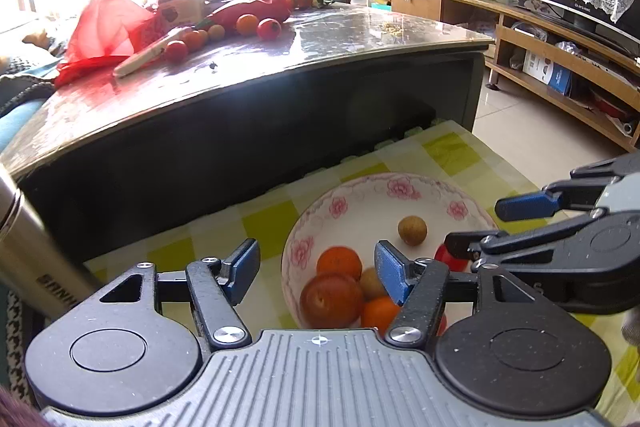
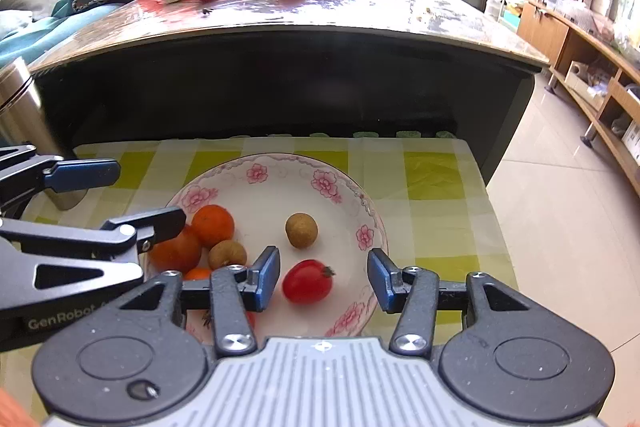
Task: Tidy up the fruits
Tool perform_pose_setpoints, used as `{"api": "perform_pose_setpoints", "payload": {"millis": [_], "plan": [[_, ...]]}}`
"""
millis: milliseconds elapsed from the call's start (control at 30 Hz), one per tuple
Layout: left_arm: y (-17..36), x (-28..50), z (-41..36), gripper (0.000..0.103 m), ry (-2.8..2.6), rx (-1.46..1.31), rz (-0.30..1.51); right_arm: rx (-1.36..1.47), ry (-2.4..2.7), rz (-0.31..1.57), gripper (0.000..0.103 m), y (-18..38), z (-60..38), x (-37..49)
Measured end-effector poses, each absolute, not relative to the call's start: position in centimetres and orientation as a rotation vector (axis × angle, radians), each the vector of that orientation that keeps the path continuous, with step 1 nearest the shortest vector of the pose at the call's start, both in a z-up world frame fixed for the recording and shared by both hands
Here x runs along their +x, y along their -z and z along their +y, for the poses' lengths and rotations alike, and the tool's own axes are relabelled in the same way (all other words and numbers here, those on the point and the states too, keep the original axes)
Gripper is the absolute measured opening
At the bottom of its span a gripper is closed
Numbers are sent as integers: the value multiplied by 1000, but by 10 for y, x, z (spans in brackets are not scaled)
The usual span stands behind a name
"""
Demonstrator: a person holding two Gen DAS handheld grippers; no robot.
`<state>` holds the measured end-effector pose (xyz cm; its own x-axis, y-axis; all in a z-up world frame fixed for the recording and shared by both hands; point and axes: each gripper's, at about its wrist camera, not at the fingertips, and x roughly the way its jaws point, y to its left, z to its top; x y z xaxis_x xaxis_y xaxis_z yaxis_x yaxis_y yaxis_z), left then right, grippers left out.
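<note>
While you hover: both claws spread, empty.
Right claw [image 2: 323,278]: straddling the red tomato [image 2: 307,281] in the bowl [image 2: 362,201], ready to pinch.
Left claw [image 1: 316,271]: waiting over the oranges [image 1: 339,261].

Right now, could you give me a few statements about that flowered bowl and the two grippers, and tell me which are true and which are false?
1. The white bowl with pink flowers holds several fruits. True.
2. The right gripper is clamped on the small red tomato. False: its jaws stand open, and the tomato lies loose between them.
3. The bowl sits on a yellow-green checked cloth. True.
4. The left gripper holds an orange. False: it is open and empty above the bowl.
5. More fruit lies on the dark glossy table behind. True.
</note>
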<state>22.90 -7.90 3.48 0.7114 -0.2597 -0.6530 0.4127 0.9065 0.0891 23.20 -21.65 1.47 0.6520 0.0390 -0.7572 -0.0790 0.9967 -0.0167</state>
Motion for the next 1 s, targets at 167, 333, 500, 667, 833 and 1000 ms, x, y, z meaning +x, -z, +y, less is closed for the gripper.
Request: {"api": "perform_pose_setpoints", "payload": {"millis": [167,333,500,667,833,1000], "plan": [[-36,214,-69,72,372,237,691,-71,-72,858,54,-18,-211,217],[-33,200,-57,73,369,245,706,-88,-82,859,54,-20,-207,203],[-25,191,-47,74,372,254,727,-87,-94,880,54,-16,-205,192],[-13,184,-36,74,387,265,755,-100,-113,908,54,-6,-201,180],[-3,173,-28,74,407,293,778,-99,-117,928,54,0,-203,170],[-2,164,-26,74,412,283,793,-72,-128,955,54,5,-204,161]]}}
